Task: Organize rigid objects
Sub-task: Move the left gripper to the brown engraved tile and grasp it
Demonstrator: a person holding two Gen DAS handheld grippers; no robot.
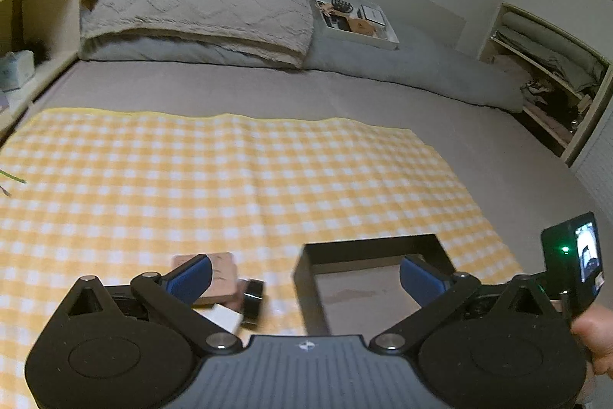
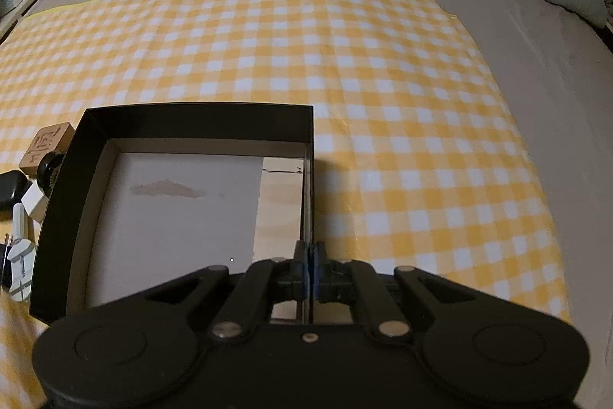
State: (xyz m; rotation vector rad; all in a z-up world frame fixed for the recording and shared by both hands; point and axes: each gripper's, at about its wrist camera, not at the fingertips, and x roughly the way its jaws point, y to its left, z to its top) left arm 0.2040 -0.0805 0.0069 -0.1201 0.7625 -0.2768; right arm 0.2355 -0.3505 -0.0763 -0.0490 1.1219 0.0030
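Here, right tool (image 2: 309, 265) clenches black box (image 2: 191, 114) wall on checkered cloth (image 2: 383, 64); left tool (image 1: 306, 275) released.

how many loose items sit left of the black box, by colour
Right wrist view:
wooden: 1, carved block
black: 2, round piece, edge item
white: 2, cube, clip-like piece
Total: 5, outside the black box

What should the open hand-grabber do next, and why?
Probably lower the left gripper onto the wooden block and close. Its fingers are spread with nothing between them, the block sits just ahead by the left finger, and the right gripper is pinching the black box wall, holding it ready.
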